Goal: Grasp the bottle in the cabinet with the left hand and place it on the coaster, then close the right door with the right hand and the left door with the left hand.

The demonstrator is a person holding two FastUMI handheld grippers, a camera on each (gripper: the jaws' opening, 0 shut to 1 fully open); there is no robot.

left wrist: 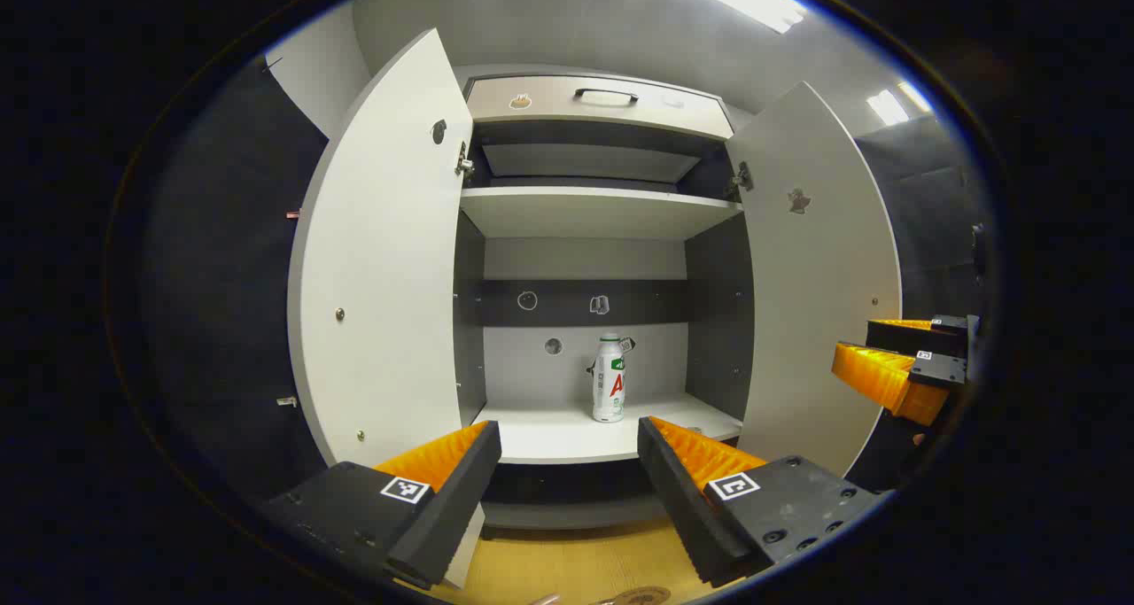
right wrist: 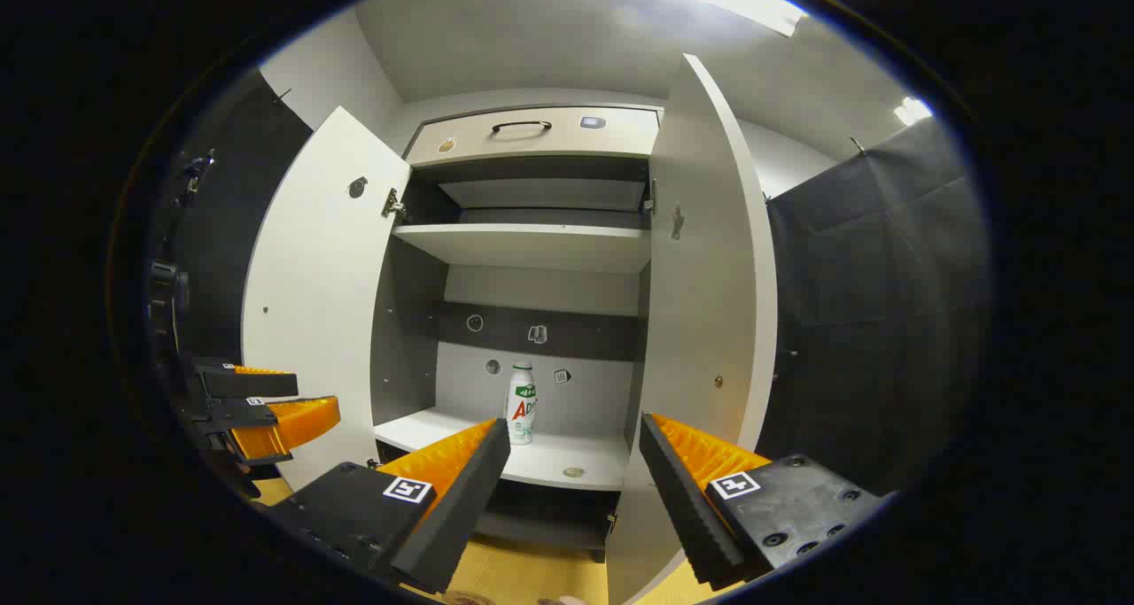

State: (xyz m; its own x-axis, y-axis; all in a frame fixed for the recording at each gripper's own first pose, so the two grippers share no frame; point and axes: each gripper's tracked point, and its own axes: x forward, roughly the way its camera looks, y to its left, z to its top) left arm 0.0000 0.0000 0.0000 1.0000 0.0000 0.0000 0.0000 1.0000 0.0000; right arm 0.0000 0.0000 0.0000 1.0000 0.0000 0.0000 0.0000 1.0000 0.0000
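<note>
A white bottle [left wrist: 609,379] [right wrist: 521,403] with a green and red label stands upright on the cabinet's lower shelf [left wrist: 576,432] [right wrist: 549,457]. Both doors hang open: the left door [left wrist: 381,259] [right wrist: 310,304] and the right door [left wrist: 819,277] [right wrist: 704,268]. My left gripper [left wrist: 569,437] is open in front of the shelf, short of the bottle, nothing between its fingers. My right gripper [right wrist: 574,437] is open too, beside the right door's edge. A brown coaster's edge [left wrist: 642,596] peeks at the bottom on the wooden table. The other gripper appears at each view's side [left wrist: 904,357] [right wrist: 257,401].
An upper shelf [left wrist: 594,211] and a drawer with a dark handle [left wrist: 605,96] sit above the bottle. A small round disc [right wrist: 573,472] lies on the lower shelf. The yellow wooden table [left wrist: 567,565] lies below the cabinet. Dark cloth walls flank both sides.
</note>
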